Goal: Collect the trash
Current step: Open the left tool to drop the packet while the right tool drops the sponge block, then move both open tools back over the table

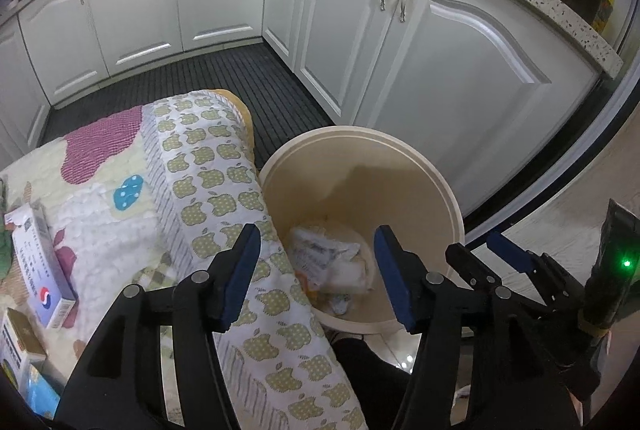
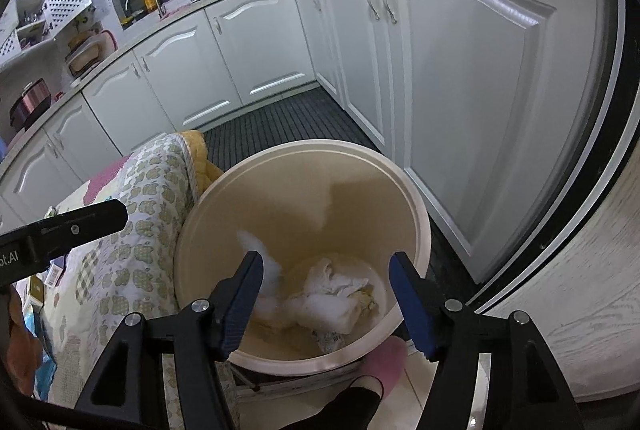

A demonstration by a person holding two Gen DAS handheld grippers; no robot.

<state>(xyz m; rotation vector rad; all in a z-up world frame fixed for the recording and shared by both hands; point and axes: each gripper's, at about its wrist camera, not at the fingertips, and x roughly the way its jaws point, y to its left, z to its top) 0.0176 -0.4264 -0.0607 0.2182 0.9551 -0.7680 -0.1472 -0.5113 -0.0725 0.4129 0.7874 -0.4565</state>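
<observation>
Both my left gripper (image 1: 316, 272) and right gripper (image 2: 326, 296) hang spread and empty over the round cream plastic bin (image 2: 422, 214). A white tissue (image 2: 266, 270) blurs past my right fingers; I judge it could catch the rim and spill.

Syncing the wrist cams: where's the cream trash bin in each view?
Left wrist: trash bin sits lower centre-right, right of the quilted cover, crumpled trash at its bottom.
Right wrist: trash bin fills the lower centre, between the open fingers.
Shared landmark: white cabinet doors behind it.
</observation>
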